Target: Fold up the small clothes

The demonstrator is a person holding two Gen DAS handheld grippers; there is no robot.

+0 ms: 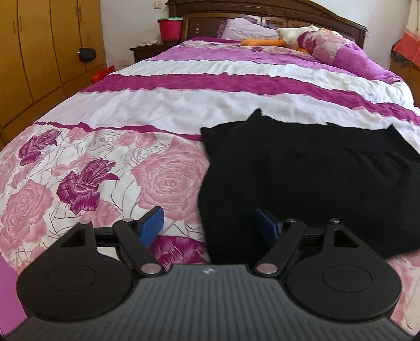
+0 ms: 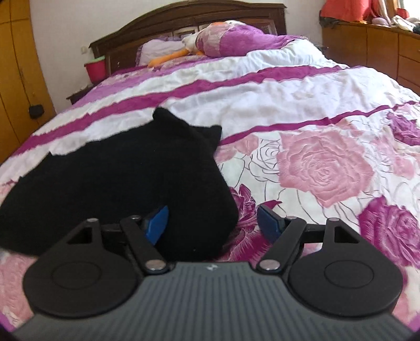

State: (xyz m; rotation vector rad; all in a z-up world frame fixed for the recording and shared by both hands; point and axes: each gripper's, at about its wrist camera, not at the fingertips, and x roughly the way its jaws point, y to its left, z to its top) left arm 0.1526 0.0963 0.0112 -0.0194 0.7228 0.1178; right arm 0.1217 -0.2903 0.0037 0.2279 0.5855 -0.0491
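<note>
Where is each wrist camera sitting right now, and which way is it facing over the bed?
Left wrist: on the left claw, tilted down toward the headboard; the black garment fills its right half. Its own blue fingers stand apart, empty.
Right wrist: on the right claw, facing the same way; the black garment lies to its left, and its open blue fingers grip nothing.
Shared: the garment, floral quilt, red bucket and plush duck.

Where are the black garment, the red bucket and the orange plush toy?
black garment (image 1: 315,178): left wrist view, middle of the cloth.
red bucket (image 1: 170,30): left wrist view, its front wall.
orange plush toy (image 2: 168,59): right wrist view, its orange part.
</note>
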